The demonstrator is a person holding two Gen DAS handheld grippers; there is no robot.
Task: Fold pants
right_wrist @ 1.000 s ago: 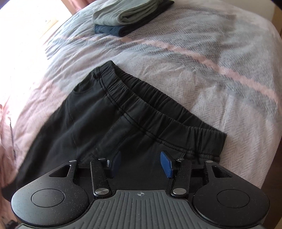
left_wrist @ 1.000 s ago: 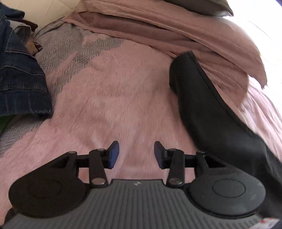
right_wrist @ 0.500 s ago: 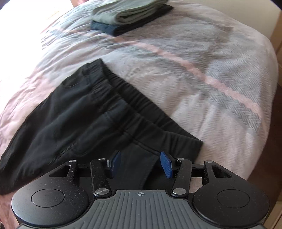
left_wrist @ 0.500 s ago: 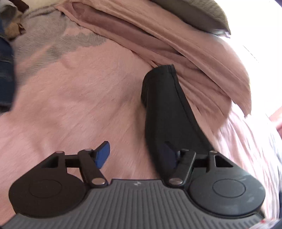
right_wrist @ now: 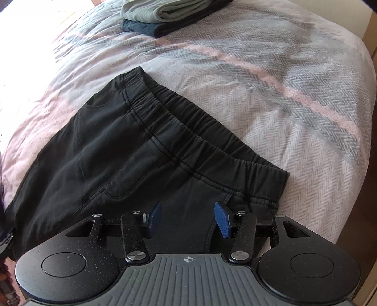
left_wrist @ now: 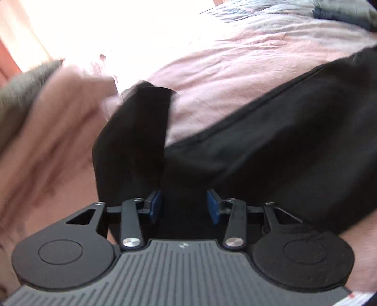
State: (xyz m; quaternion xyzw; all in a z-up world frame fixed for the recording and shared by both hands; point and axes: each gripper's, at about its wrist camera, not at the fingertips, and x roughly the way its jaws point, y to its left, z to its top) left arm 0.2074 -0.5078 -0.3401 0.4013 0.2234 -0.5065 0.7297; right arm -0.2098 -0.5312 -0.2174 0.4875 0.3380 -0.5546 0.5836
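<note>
Black pants [right_wrist: 146, 150] lie on the bed, their elastic waistband [right_wrist: 188, 122] running diagonally in the right wrist view. My right gripper [right_wrist: 188, 219] is open just above the seat fabric, below the waistband. The left wrist view is motion-blurred. In it, a black pants leg [left_wrist: 136, 131] bends up to the left and the rest of the pants [left_wrist: 282, 146] spreads to the right. My left gripper [left_wrist: 183, 207] is open and low over the black fabric where the two parts meet. Whether its pads touch the cloth is unclear.
A pink and grey herringbone blanket [right_wrist: 271, 77] covers the bed. Folded clothes [right_wrist: 165, 16] are stacked at the far end. The bed edge [right_wrist: 362, 164] drops off at the right. A rumpled pink cover [left_wrist: 51, 131] sits left of the leg.
My left gripper has swung right, from bare blanket onto the pants leg, and still looks open. The right gripper has shifted only slightly over the seat and remains open.
</note>
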